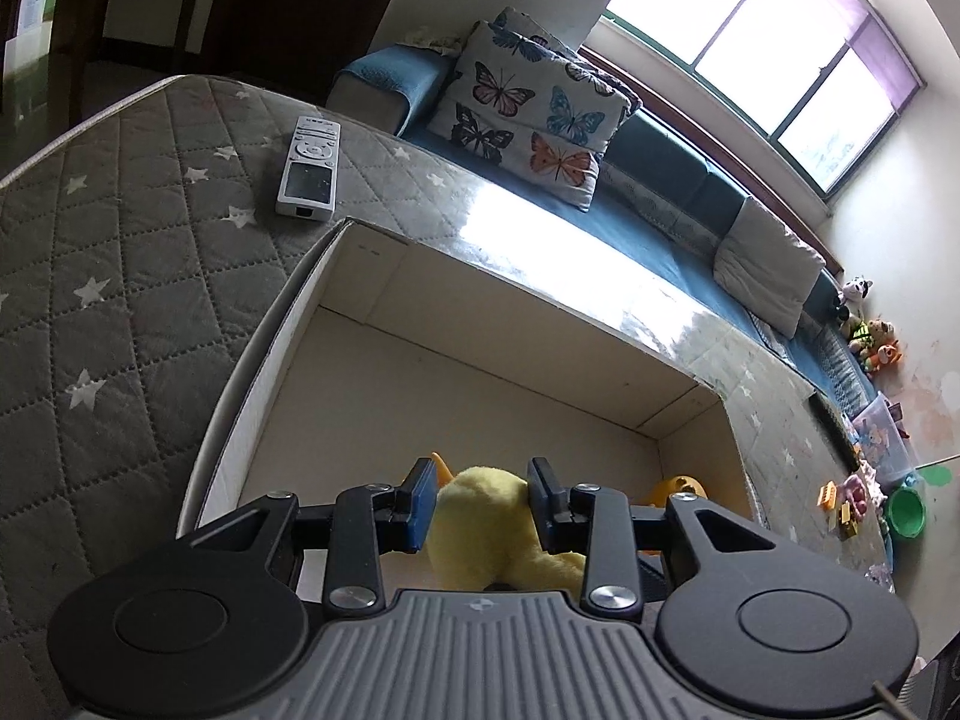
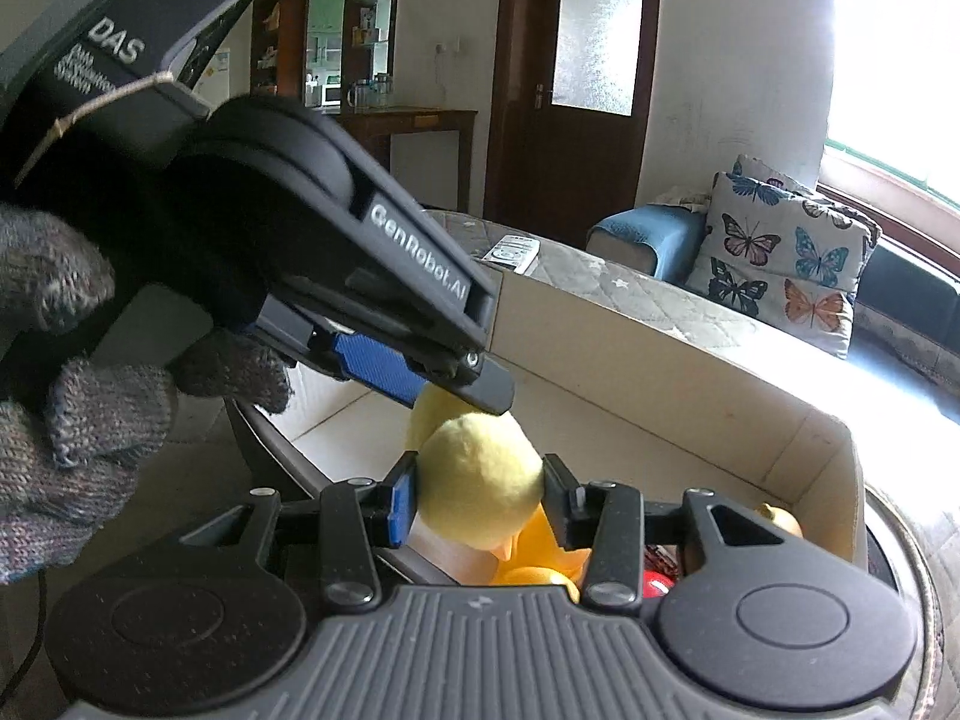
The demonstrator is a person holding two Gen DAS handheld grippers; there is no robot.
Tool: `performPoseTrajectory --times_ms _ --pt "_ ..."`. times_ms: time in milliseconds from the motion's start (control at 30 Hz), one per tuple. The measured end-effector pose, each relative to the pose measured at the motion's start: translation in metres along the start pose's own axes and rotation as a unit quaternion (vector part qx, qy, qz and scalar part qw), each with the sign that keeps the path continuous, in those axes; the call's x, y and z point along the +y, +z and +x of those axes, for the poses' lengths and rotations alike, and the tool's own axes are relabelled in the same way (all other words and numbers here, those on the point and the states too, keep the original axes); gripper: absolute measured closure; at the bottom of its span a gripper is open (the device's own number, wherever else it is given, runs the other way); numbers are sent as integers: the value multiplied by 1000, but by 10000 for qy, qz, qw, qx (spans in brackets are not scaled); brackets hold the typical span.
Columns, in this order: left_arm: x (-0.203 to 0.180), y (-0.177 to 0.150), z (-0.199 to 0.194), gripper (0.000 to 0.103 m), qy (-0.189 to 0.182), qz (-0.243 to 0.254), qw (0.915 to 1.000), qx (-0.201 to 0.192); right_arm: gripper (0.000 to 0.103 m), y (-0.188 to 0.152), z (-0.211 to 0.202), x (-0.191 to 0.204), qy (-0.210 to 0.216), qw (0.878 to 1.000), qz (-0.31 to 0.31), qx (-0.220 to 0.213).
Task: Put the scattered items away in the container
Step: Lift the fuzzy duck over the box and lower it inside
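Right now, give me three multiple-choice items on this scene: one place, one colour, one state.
1. Where is the remote?
A on the quilted cover beyond the box
B inside the box
C on the sofa

2. What colour is the plush toy?
A green
B red
C yellow

3. The right tongs are:
A open, empty
B shut on the plush toy
C shut on the remote

Key:
1 A, it lies on the star-quilted cover past the box's far wall.
2 C, yellow fur shows in both views.
3 B, both pads press the toy.
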State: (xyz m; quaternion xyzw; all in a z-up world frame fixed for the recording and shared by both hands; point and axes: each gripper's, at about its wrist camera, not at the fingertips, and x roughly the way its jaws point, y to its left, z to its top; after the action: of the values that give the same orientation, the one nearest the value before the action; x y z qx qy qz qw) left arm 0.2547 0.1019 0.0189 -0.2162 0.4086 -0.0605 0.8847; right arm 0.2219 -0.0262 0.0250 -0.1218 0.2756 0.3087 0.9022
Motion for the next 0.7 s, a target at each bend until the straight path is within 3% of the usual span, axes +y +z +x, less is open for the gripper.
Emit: performPoseTrajectory --times_ms 300,567,700 --pt "-3 -4 -3 66 44 42 10000 18 59 -4 -22 -5 34 9998 72 -165" --pt "-8 -11 -18 66 47 65 9999 -99 43 -9 -45 -6 -45 9993 162 -323" --pt "-11 -15 -28 66 13 99 9998 -194 42 -12 -56 -4 -89 9991 210 -363"
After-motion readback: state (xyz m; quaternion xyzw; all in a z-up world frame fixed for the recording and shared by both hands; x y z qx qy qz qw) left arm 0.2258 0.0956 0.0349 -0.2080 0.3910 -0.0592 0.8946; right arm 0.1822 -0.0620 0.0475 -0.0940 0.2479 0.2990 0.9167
